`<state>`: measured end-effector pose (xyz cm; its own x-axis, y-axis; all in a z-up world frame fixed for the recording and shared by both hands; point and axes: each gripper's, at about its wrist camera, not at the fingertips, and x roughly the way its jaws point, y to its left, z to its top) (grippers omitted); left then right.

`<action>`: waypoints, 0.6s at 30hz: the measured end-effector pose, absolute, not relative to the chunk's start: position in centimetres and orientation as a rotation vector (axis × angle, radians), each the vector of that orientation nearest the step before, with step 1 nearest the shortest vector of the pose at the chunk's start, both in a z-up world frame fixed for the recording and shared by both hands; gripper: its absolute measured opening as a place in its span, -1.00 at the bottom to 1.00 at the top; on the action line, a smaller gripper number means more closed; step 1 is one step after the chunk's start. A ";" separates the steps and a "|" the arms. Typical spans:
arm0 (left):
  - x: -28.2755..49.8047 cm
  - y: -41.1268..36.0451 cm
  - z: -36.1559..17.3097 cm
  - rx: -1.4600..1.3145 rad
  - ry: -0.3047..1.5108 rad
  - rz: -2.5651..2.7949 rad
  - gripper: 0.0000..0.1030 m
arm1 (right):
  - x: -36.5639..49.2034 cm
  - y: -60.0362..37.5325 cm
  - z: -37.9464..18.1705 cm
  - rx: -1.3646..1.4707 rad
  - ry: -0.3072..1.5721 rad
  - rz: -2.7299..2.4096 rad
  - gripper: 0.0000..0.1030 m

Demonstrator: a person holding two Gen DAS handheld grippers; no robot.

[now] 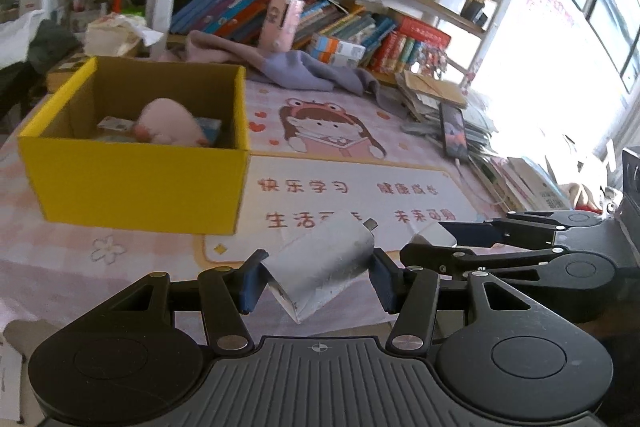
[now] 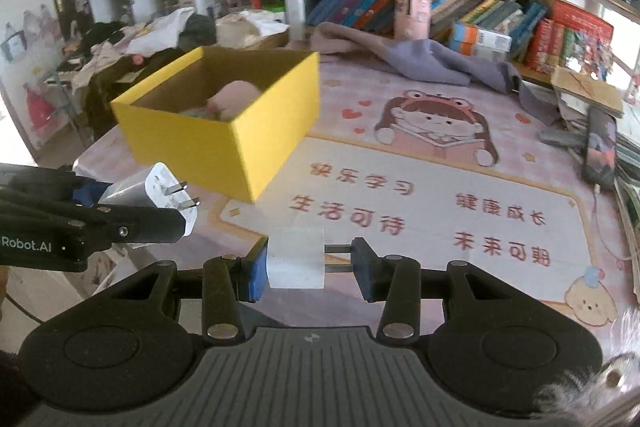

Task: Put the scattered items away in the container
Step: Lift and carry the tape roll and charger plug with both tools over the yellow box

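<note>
In the left wrist view my left gripper [image 1: 320,275] is shut on a large white charger [image 1: 328,263], which lies tilted between the blue pads above the desk mat. To its right, my right gripper [image 1: 434,239] carries a small white charger [image 1: 434,235]. In the right wrist view my right gripper [image 2: 310,263] is shut on that small white cube charger [image 2: 296,257], one pad on its body and the other on its prongs. My left gripper [image 2: 140,203] shows at the left with the large charger [image 2: 160,193], prongs outward. The yellow box [image 1: 136,183] [image 2: 224,147] stands ahead to the left with a pink plush toy [image 1: 168,123] [image 2: 236,95] inside.
A pink cartoon desk mat [image 2: 400,187] covers the table. A purple cloth [image 2: 436,63] and a pink tumbler [image 2: 412,11] lie at the back, below shelves of books. A dark phone [image 2: 600,147] and piled books and papers [image 1: 520,183] line the right edge.
</note>
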<state>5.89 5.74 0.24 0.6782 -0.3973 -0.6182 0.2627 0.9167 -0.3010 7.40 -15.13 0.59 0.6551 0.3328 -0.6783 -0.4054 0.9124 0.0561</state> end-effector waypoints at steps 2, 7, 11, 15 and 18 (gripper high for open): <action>5.4 6.8 0.2 -0.208 0.735 -0.352 0.04 | 7.2 -14.1 0.7 -0.118 0.743 0.441 -0.22; 4.2 8.8 0.2 -0.231 0.725 -0.305 0.04 | 6.6 -11.7 0.9 -0.150 0.737 0.494 -0.21; 3.4 10.0 0.2 -0.241 0.721 -0.278 0.04 | 6.3 -10.1 1.0 -0.171 0.732 0.530 -0.21; 2.9 11.1 0.2 -0.251 0.719 -0.251 0.04 | 6.2 -8.6 1.2 -0.188 0.728 0.559 -0.21; 2.7 11.6 0.1 -0.246 0.723 -0.228 0.04 | 6.4 -7.7 1.2 -0.199 0.730 0.585 -0.21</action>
